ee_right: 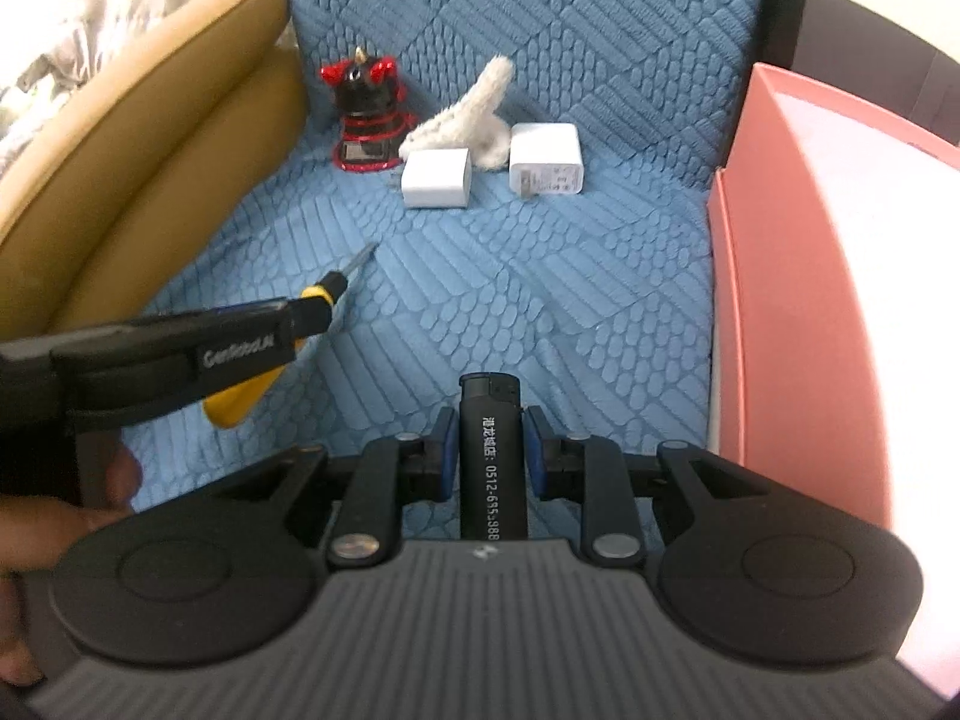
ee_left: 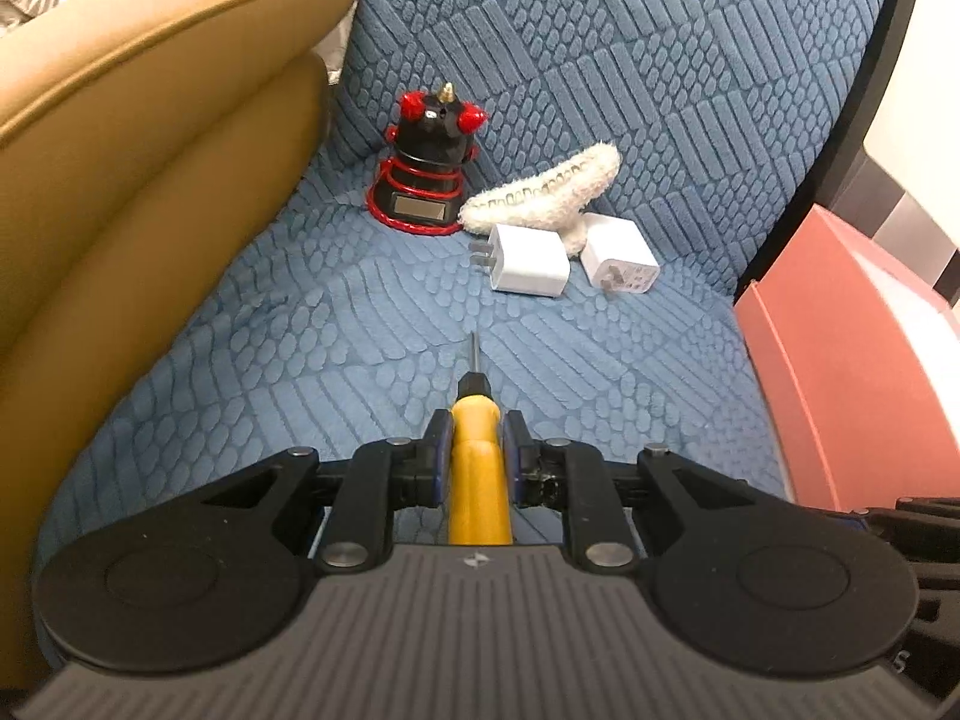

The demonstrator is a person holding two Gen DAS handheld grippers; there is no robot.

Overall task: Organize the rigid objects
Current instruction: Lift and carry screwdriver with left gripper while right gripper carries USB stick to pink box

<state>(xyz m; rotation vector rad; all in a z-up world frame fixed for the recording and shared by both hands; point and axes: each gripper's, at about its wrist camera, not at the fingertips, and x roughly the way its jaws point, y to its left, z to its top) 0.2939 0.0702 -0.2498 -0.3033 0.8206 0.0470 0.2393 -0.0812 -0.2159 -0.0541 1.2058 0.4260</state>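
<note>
The left gripper (ee_left: 474,450) has its fingers clamped on a yellow screwdriver (ee_left: 477,480), butt end hidden under the body. The right gripper (ee_right: 493,450) pinches a black lighter (ee_right: 492,456), its print partly cut off. Beyond, on the blue cushion (ee_left: 600,60), lie two chargers (ee_left: 528,258) (ee_left: 621,261), a fuzzy clip (ee_left: 558,186) and a red-black figurine (ee_left: 429,168). A pink box (ee_right: 780,300) stands right, cropped.

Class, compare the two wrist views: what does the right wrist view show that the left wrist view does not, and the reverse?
Only the right wrist view shows the black lighter clamped in the right gripper, the left gripper seen from the side, and a hand.

Only the left wrist view shows the yellow screwdriver head-on between the left gripper's pads.

Both show the screwdriver, the red and black figurine, the fuzzy white clip, two white chargers, the pink box and the blue seat cover.
</note>
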